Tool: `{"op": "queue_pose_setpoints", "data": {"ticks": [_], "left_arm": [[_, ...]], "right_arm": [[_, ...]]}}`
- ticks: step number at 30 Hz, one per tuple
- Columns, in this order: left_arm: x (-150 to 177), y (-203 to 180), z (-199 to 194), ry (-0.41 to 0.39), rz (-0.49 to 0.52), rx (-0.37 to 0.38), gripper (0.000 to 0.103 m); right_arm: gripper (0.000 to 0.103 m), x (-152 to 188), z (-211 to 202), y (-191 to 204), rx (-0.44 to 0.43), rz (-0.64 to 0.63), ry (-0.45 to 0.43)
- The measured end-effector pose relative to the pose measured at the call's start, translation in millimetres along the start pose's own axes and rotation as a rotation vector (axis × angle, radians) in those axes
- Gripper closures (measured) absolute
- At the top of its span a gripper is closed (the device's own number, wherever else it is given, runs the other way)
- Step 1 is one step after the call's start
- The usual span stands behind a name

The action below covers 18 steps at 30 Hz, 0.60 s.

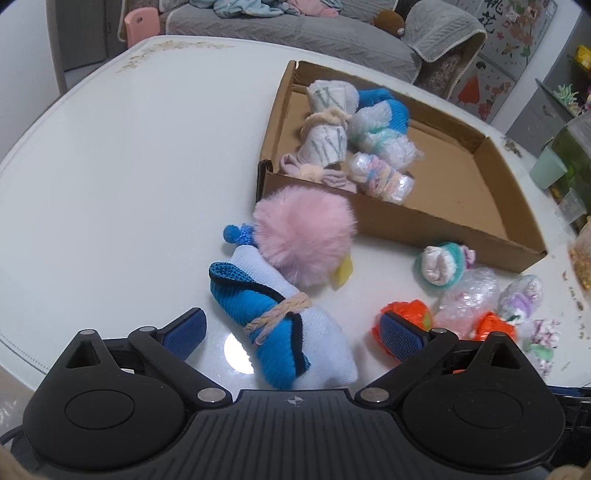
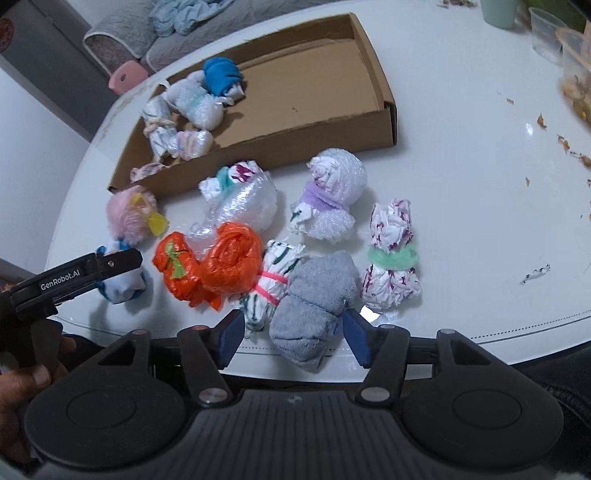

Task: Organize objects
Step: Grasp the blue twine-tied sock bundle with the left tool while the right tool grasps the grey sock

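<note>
A: Jaws of the right gripper (image 2: 293,338) stand apart around the grey bundle (image 2: 314,310); I see no pad pressing on it (though the right one looks very close).

B: Which way does it lie?

A: Its long axis runs up and away between the fingers.

B: And the left gripper (image 1: 291,334)?

A: Spread wide, straddling the blue-and-white sock roll (image 1: 284,332), gripping nothing. The roll lies slanted between the pads. The cardboard box (image 2: 258,155) sits beyond both, some bundles already inside.

A glossy white table (image 1: 110,155) stands before a grey quilted sofa (image 1: 295,33) and pink chair (image 1: 138,22).
</note>
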<state>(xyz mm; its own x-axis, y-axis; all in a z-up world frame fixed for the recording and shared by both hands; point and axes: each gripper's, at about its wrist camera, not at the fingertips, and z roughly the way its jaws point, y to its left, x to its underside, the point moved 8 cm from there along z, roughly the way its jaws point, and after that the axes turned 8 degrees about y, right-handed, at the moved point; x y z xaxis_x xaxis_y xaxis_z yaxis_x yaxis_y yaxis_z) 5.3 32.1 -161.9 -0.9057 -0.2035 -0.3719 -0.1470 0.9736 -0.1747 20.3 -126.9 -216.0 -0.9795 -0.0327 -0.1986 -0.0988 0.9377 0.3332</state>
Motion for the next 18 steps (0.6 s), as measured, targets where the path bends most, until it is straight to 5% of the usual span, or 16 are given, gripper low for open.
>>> {"op": "queue_pose_setpoints", "data": {"ticks": [5,10,18], "left_arm": [[1,6,5,-0.013,-0.009,-0.006,0.008],[-2,9,-1,-0.032,-0.007,0.015,0.032],[5,11,-16,-0.054,-0.001,0.011,0.034]], "right_arm": [[0.049,0,8,-1,0.032,-0.011,0.018],[0.064,2,9,0,0.028,-0.033,0.025],[0.066,7,-15,4,0.000,-0.081,-0.015]]}}
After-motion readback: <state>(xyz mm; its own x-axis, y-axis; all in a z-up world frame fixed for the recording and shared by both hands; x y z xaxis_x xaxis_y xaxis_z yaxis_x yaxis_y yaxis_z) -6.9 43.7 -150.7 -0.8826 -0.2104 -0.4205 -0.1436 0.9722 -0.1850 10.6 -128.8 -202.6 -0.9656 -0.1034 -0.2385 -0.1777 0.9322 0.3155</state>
